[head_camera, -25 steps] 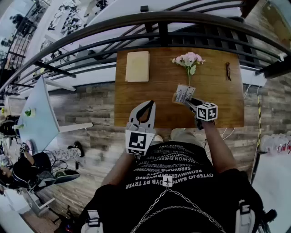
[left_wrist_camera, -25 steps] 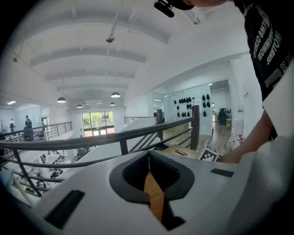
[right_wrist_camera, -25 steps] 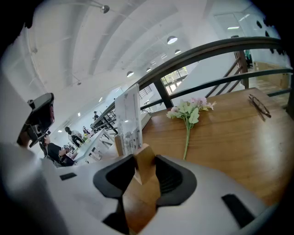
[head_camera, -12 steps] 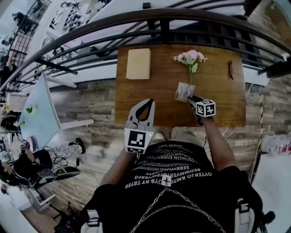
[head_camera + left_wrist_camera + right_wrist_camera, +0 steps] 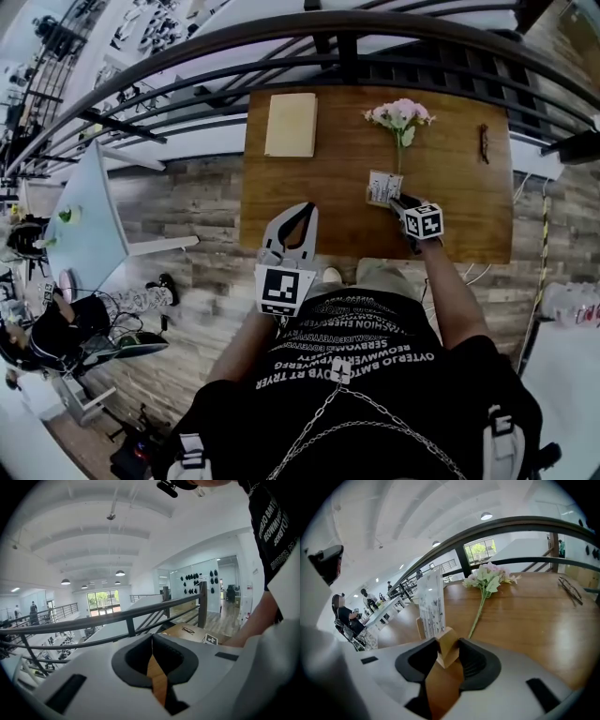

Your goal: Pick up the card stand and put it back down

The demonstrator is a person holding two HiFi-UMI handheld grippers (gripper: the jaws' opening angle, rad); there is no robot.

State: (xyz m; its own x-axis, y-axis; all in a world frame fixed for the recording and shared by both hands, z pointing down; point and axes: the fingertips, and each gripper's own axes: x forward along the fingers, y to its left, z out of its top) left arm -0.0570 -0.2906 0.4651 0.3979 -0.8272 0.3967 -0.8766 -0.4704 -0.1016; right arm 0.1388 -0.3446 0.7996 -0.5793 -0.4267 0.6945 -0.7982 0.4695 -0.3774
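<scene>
my right gripper is clamped on the wooden base of the card stand, its card upright just ahead of the jaws and low over the table, so i'd lower it level and release only once the base sits flat.

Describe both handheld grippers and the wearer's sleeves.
Left gripper and right gripper: light grey bodies, dark grey padded jaws, each carrying a cube with black-and-white square markers. The person wears a black short-sleeved T-shirt with white lettering.
</scene>
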